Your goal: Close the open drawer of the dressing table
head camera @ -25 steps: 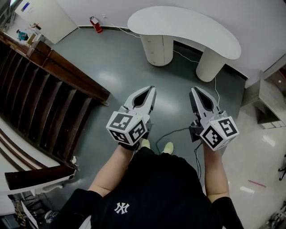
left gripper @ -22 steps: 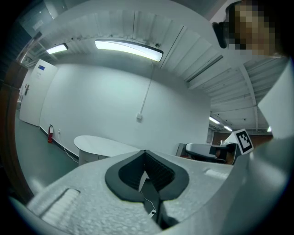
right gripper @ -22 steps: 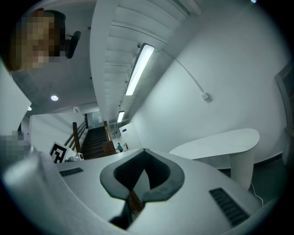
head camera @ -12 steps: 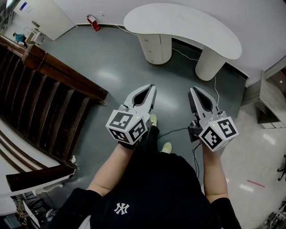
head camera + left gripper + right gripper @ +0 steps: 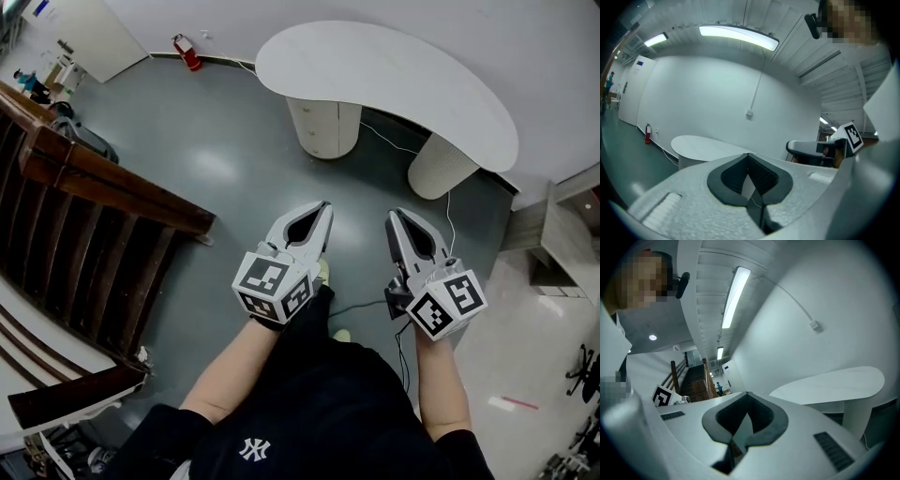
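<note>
The white kidney-shaped dressing table [image 5: 394, 75] stands against the far wall, well ahead of me. Under its left part is a round drawer pedestal [image 5: 323, 127] with faint drawer seams; I cannot tell from here which drawer is open. A round leg [image 5: 439, 164] carries the right end. My left gripper [image 5: 325, 206] and right gripper [image 5: 393, 217] are held side by side over the grey floor, both pointing at the table and both shut on nothing. The table [image 5: 703, 147] shows beyond the left gripper [image 5: 748, 154], and the table [image 5: 829, 385] also lies past the right gripper [image 5: 746, 393].
A dark wooden stair railing [image 5: 103, 187] runs along the left. A red fire extinguisher [image 5: 183, 49] stands by the far wall. A black cable [image 5: 361, 305] trails across the floor near my feet. A low shelf unit [image 5: 562, 244] sits at the right.
I have walked toward the dressing table, which now looks nearer and larger. Both grippers moved forward together, still shut, and the railing slid back on the left.
</note>
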A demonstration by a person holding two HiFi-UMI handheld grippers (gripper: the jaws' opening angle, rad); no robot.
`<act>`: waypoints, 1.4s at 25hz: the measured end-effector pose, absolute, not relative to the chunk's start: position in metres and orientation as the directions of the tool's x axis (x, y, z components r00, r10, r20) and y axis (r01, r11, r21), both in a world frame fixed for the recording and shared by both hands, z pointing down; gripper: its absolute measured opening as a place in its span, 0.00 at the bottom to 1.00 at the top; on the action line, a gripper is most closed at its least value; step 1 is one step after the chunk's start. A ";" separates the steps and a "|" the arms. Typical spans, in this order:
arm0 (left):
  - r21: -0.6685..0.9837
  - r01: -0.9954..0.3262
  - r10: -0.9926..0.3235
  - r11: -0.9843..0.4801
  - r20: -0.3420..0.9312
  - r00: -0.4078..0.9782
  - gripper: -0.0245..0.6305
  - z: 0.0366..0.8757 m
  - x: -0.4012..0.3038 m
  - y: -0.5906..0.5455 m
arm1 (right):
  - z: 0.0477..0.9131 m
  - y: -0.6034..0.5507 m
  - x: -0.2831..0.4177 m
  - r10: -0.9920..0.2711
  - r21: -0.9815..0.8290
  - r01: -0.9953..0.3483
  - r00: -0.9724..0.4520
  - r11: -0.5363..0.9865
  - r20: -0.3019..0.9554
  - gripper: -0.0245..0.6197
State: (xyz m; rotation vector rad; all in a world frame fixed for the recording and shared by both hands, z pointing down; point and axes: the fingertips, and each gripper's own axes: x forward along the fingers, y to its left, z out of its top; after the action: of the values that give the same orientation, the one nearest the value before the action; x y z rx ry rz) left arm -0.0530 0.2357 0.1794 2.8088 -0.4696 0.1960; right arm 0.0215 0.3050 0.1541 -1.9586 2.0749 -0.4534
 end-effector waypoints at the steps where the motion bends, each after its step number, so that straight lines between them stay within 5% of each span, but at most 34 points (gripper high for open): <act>1: 0.251 -0.335 -0.294 -0.908 0.187 0.937 0.05 0.183 -0.045 0.220 | 0.156 0.288 0.028 -0.998 -0.390 -0.920 -0.061 0.042 0.035 0.06; 18: 0.218 -0.386 -0.334 -0.897 0.240 0.912 0.05 0.260 0.040 0.003 | 0.195 0.048 0.087 -0.984 -0.317 -0.942 -0.145 0.106 0.100 0.06; 35: 0.200 -0.552 -0.490 -0.809 0.289 0.823 0.05 0.399 0.131 -0.151 | 0.331 -0.109 0.150 -0.876 -0.289 -0.884 -0.433 0.367 0.213 0.06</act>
State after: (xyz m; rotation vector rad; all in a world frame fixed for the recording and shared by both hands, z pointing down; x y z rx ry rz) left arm 0.1312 -0.1513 0.3994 2.7311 -0.7975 0.3255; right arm 0.1497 -0.1089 0.3314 -1.6850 2.6161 -0.5773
